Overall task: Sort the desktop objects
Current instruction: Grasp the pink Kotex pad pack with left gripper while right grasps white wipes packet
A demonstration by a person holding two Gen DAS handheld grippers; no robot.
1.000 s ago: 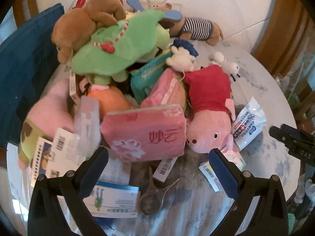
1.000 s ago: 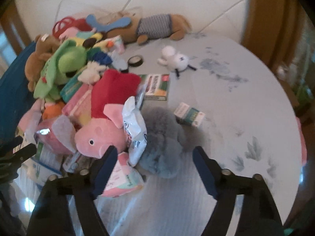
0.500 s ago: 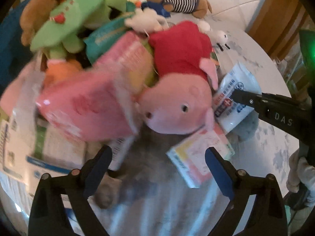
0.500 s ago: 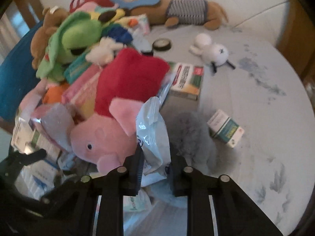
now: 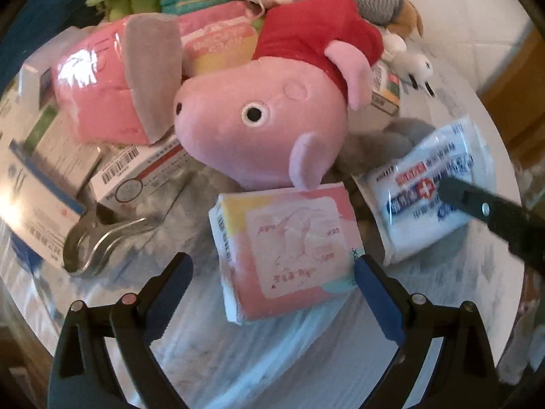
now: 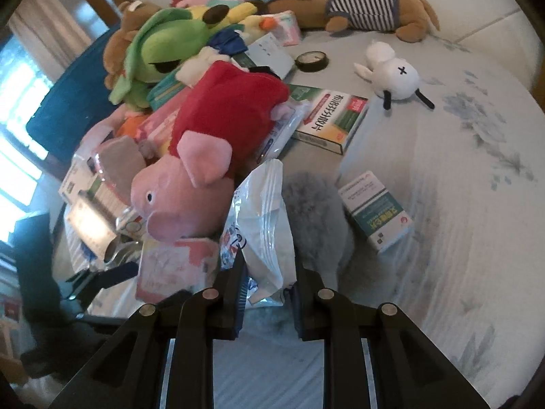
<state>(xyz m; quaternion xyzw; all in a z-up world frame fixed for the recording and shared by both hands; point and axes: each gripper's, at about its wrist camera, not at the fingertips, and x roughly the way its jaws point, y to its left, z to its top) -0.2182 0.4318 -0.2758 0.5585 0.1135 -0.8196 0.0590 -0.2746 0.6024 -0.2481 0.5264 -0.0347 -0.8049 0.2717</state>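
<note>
A pink and yellow tissue pack (image 5: 286,255) lies on the white tablecloth (image 5: 272,358), in front of a pink pig plush in a red dress (image 5: 259,129). My left gripper (image 5: 272,269) straddles that pack with its jaws opening wide. The right fingertip sits at the pack's edge and the left one stands clear of it. My right gripper (image 6: 269,266) is shut on the lower end of a white wipes packet (image 6: 262,225). In the left wrist view one finger of the right gripper (image 5: 483,209) lies across that packet (image 5: 425,201).
A heap of plush toys, tissue packs and boxes fills the left side, topped by a green plush (image 6: 160,44). A grey furry thing (image 6: 316,225), two medicine boxes (image 6: 374,218) (image 6: 327,119), a white sheep toy (image 6: 391,75) and a tape roll (image 6: 311,60) lie nearby. Metal tongs (image 5: 98,235) lie left of the pack.
My right gripper went from open to shut on the white wipes packet. My left gripper moved down and across the heap, from the big pink pack to the small tissue pack below the pig.
</note>
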